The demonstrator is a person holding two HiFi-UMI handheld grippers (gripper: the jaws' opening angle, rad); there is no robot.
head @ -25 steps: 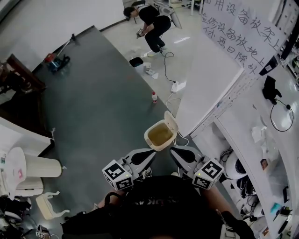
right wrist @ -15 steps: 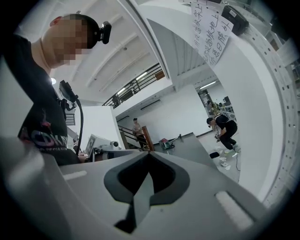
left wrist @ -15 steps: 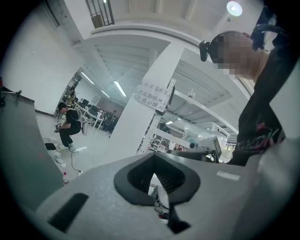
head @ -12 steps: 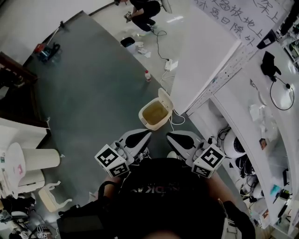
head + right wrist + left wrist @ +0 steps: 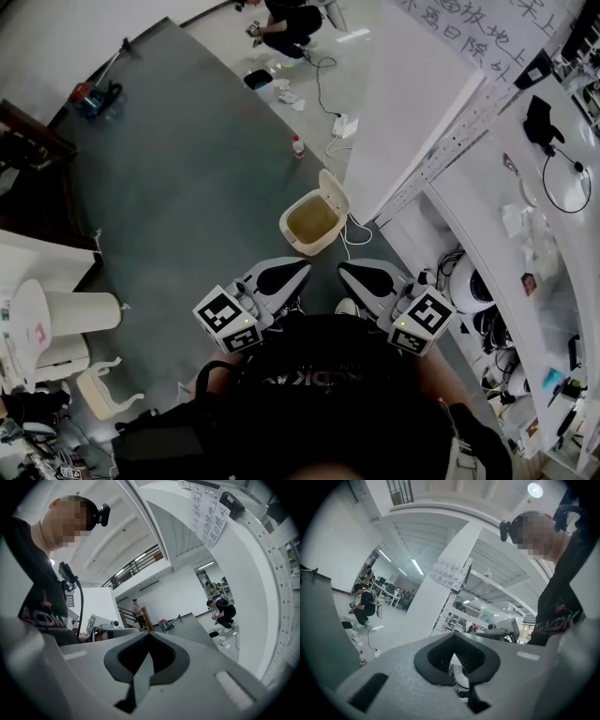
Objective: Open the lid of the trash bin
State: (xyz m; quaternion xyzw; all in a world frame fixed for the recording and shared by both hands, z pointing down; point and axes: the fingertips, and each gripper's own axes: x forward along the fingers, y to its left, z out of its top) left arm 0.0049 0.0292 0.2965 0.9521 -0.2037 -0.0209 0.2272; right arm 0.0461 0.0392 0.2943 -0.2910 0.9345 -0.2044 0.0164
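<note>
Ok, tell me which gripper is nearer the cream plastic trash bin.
Left, narrowly. The left gripper sits just below the cream plastic trash bin in the head view; the right gripper sits below and further to its right. Neither touches it.

Lab-like workshop, long white bench (image 5: 483, 202) strewn with devices (image 5: 540, 120), power strip (image 5: 339, 125) on grey floor (image 5: 187, 187), handwritten sign (image 5: 469, 33) on pillar (image 5: 403, 122).

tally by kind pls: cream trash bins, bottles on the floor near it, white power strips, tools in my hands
trash bin, lid up: 1
bottle: 1
power strip: 1
tools, left tool and right tool: 2
total: 5
</note>
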